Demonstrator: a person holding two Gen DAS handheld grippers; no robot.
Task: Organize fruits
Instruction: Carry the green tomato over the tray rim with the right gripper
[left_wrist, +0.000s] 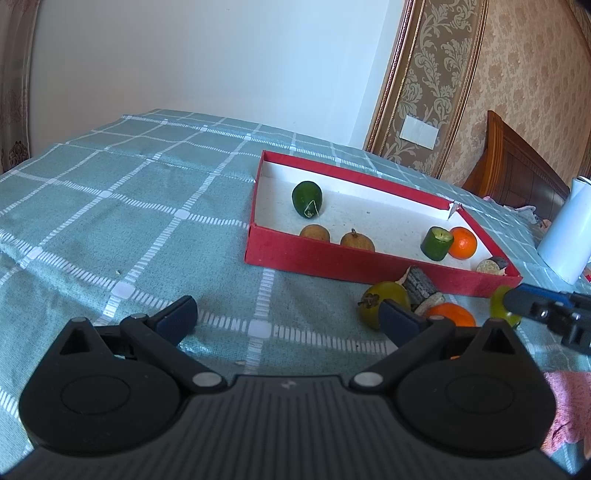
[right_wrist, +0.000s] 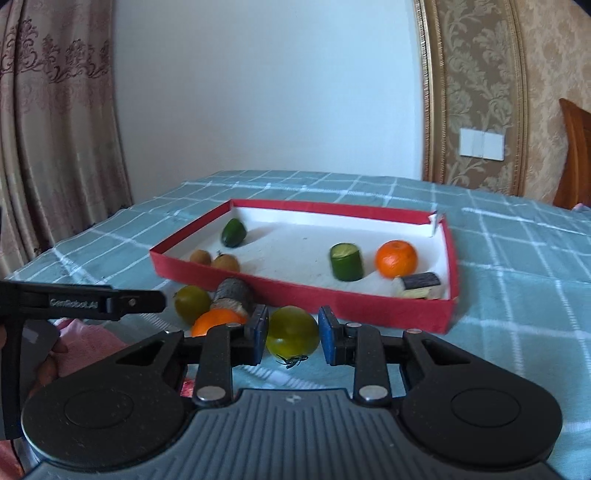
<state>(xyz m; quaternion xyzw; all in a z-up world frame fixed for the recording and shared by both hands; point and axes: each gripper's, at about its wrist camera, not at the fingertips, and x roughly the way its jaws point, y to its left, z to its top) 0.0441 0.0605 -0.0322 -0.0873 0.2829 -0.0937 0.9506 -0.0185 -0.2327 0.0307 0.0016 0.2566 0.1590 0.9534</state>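
Right tool (right_wrist: 292, 336), narrowed, brackets a green fruit (right_wrist: 292, 331) before the red box (right_wrist: 303, 291); left tool (left_wrist: 288, 314) wide. Squeeze gently, centred, lift clear.

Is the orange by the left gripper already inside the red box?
No. That orange lies on the tablecloth in front of the red box, outside its near wall; a second orange sits inside.

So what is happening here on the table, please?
A person is sorting fruit into the shallow red cardboard tray on the checked green tablecloth. The right gripper has its fingers on both sides of a round yellow-green fruit beside the tray, not clearly squeezing it. The left gripper is open and holds nothing. Several pieces already lie in the tray; a few remain outside.
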